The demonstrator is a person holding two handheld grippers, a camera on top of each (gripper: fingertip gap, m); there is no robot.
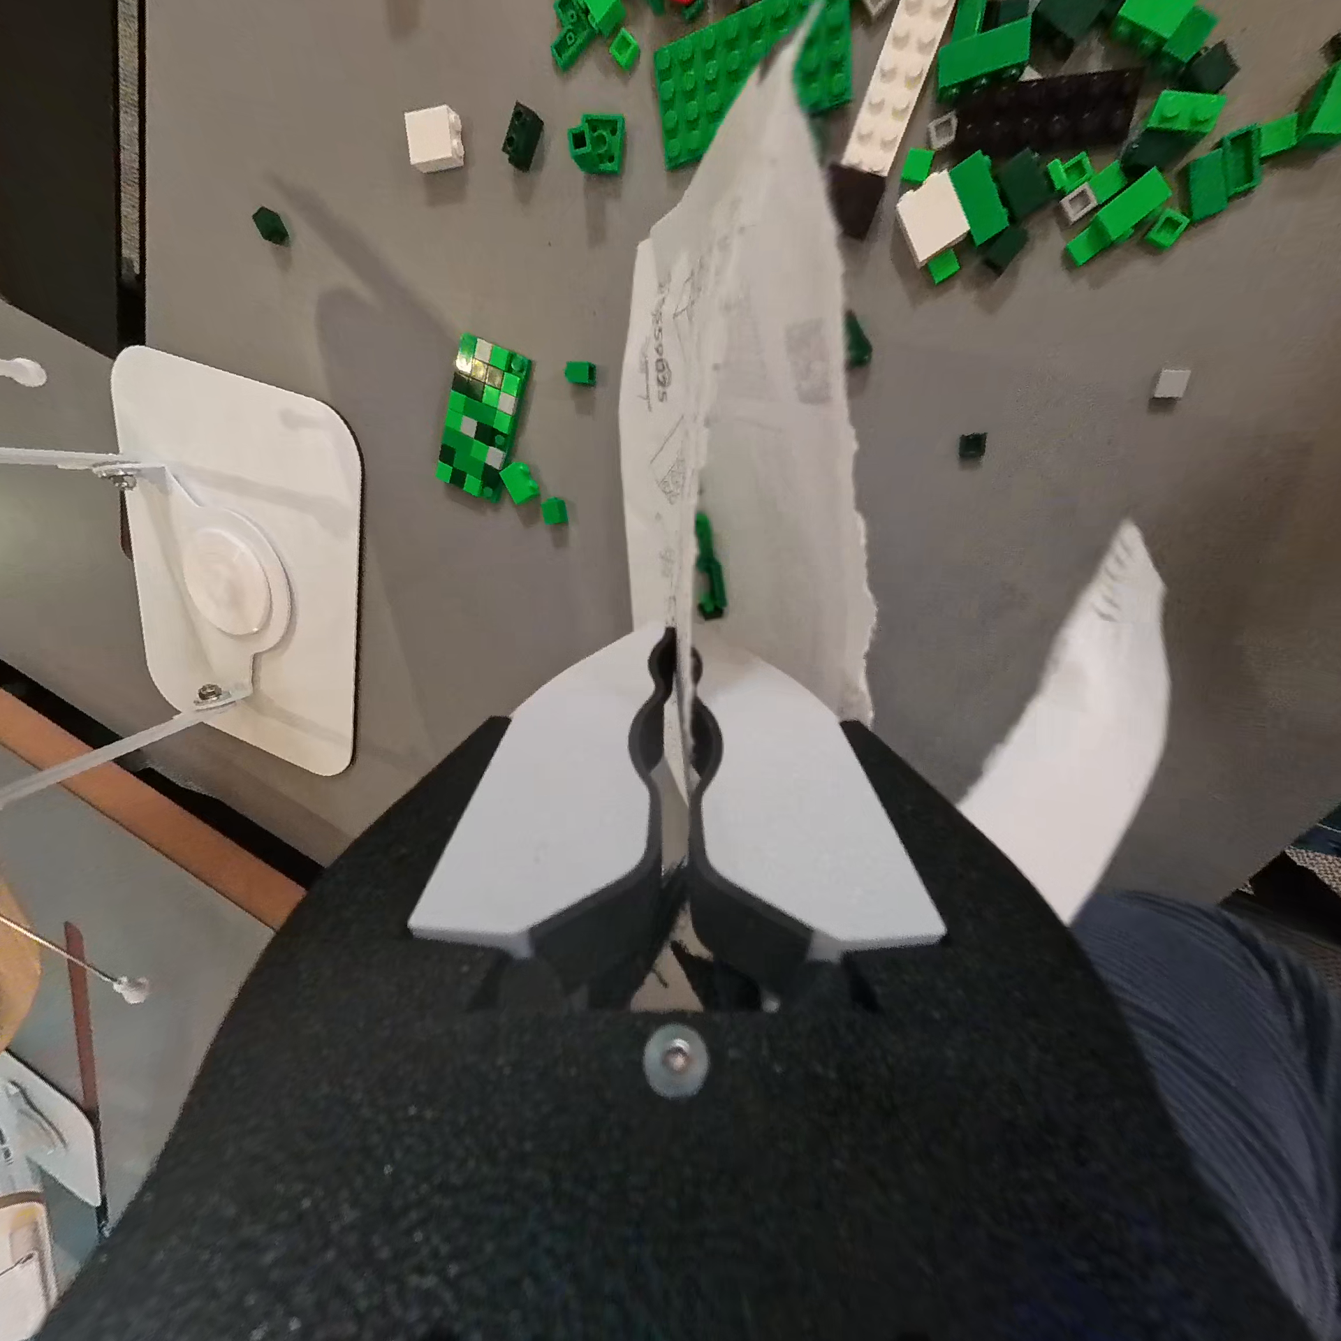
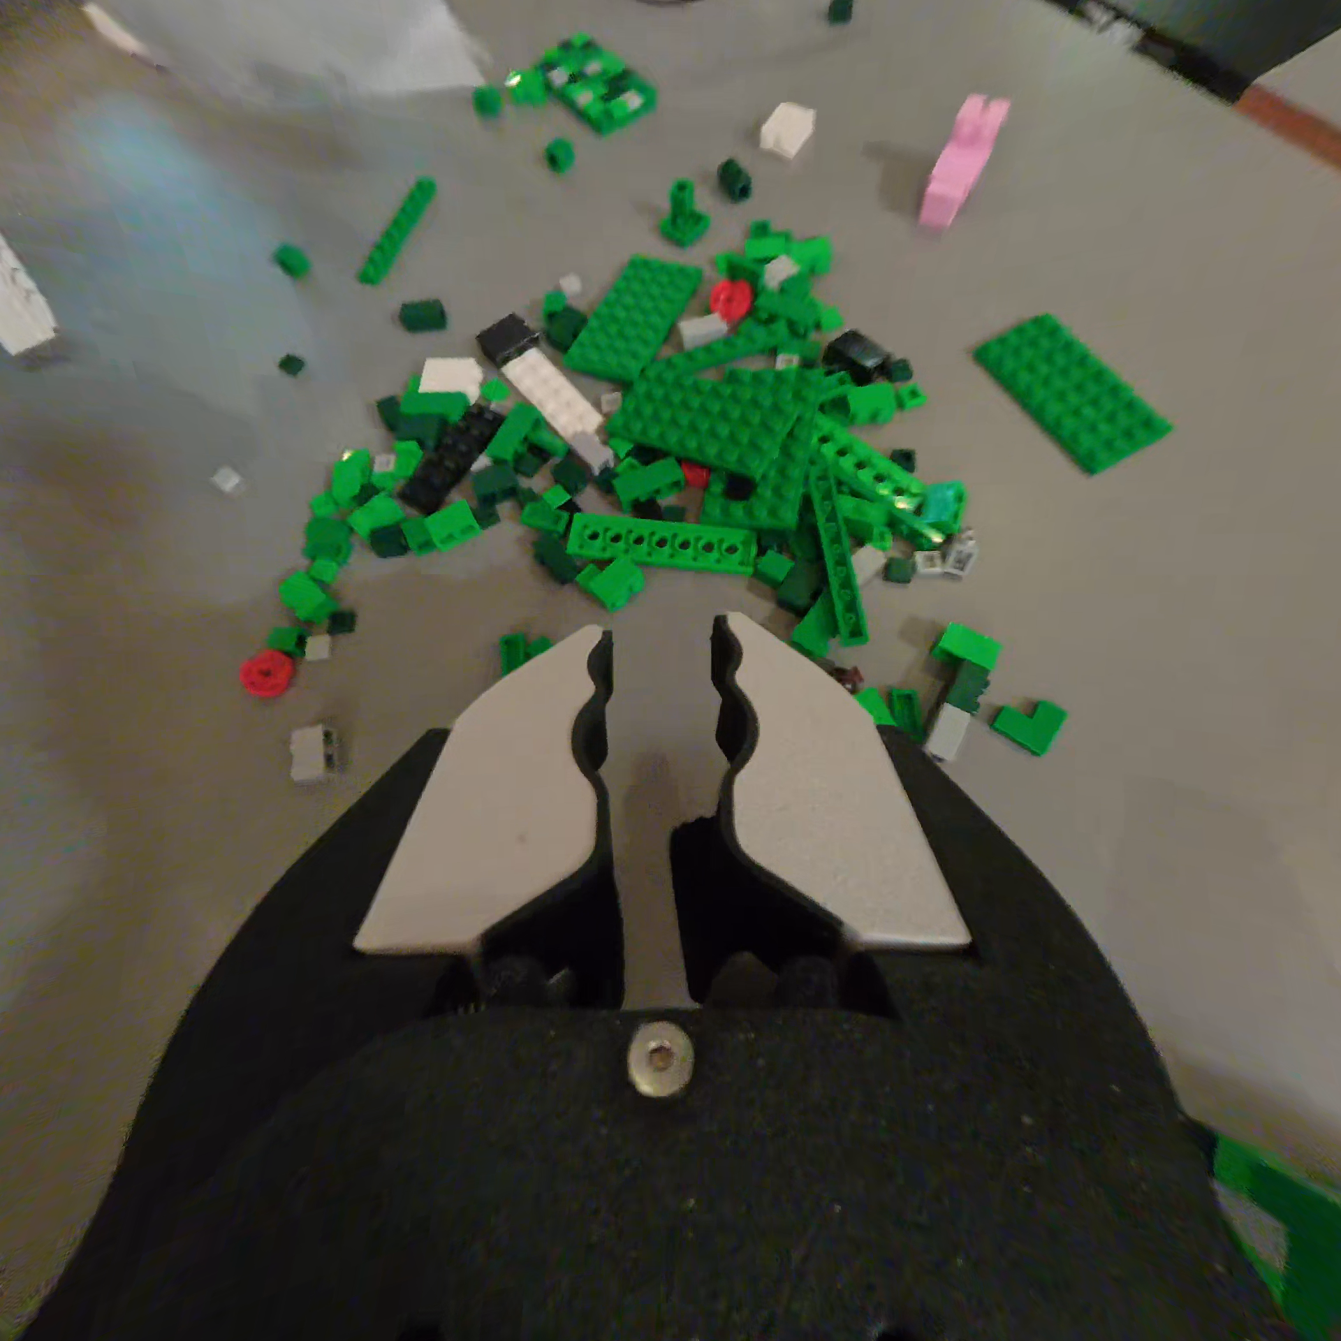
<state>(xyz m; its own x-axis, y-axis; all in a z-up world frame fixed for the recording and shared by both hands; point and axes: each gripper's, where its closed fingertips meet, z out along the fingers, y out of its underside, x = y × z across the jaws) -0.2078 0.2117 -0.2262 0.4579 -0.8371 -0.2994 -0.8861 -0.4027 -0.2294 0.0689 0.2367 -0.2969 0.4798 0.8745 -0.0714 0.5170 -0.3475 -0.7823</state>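
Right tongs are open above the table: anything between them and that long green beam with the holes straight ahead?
Nothing visible. The right tongs hang open with bare grey table between the tips and the holed green beam. A small green brick sits against the beam's near-left end.

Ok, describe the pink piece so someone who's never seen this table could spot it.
In the right wrist view, start at the big heap of green bricks on the grey table. Look beyond it, to the far right: the pink piece stands alone, upright, the only pink thing there.

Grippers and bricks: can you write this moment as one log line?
left gripper: shut on paper bag | right gripper: open, empty, above bricks | table: grey
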